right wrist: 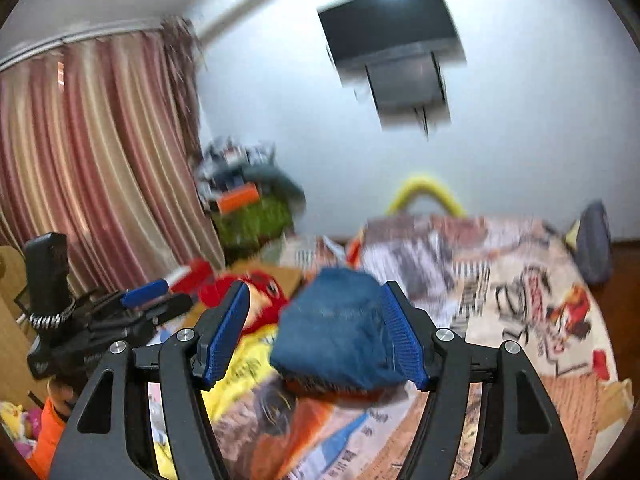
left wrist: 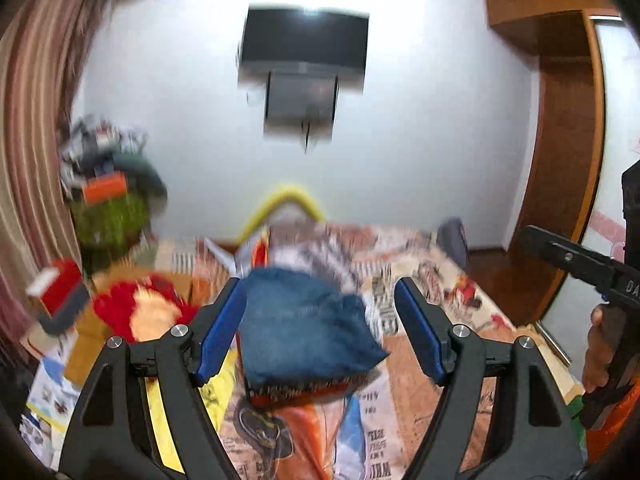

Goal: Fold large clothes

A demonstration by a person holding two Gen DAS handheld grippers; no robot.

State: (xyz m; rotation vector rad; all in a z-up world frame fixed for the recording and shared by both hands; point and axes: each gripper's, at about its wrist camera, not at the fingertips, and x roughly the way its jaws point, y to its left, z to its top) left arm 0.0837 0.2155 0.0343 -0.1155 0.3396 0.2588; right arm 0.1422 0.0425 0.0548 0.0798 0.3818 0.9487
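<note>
Low in the middle of both frames, the folded blue garment (left wrist: 308, 324) lies on the bed (left wrist: 452, 280), looking finished. Both my tongs are open and empty: left gripper (left wrist: 320, 332), right gripper (right wrist: 316, 336). Other clothes may remain. Only the left view shows the wardrobe (left wrist: 560, 160); the right shows the whole curtain (right wrist: 100, 160).

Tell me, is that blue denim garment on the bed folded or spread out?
Folded. The blue denim garment sits as a compact, thick bundle on the printed bedspread, with no legs or sleeves trailing out, though the pictures are blurred.
</note>
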